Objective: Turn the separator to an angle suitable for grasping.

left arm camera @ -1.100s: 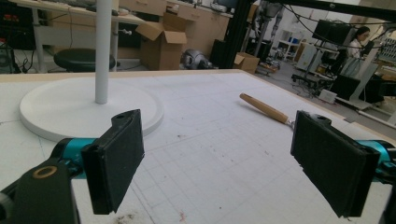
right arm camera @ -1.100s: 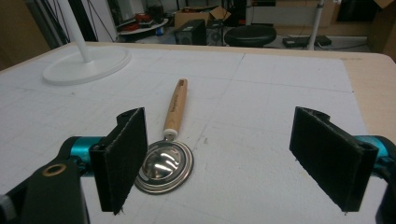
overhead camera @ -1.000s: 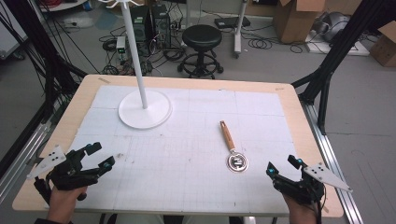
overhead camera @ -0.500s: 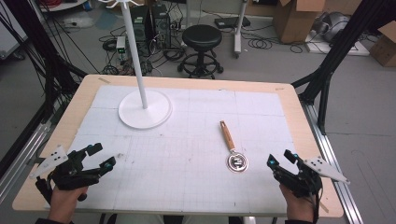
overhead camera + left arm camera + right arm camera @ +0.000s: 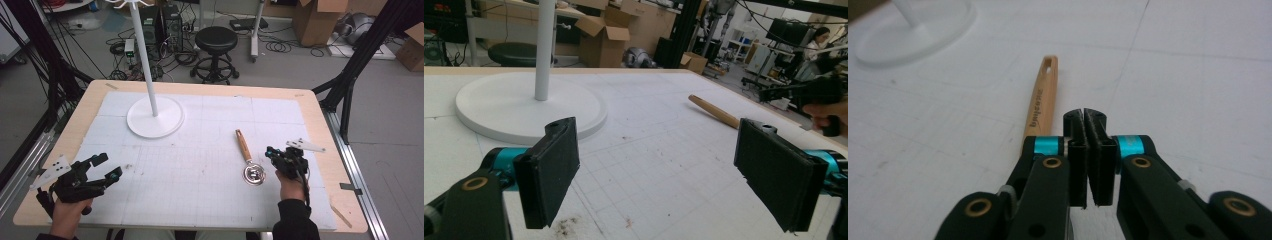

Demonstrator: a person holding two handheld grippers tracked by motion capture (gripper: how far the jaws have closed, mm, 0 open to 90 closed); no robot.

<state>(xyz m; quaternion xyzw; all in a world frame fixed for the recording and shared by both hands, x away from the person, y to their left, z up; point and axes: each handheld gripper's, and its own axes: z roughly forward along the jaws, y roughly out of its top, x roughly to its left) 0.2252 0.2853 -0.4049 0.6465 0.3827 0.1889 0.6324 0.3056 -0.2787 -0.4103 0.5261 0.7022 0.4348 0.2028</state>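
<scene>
Wooden-handled strainer (image 5: 248, 160) lies on table (image 5: 210, 210); right gripper (image 5: 281, 157) just closed, empty, beside it; left gripper (image 5: 102, 167) agape.

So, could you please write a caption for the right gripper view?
Right gripper, jaws shut on nothing, beside the wooden handle of a utensil lying on the white gridded mat.

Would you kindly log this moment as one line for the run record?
right tongs: shut, empty, beside spoon | left tongs: open, empty | white stand: upright on table
</scene>
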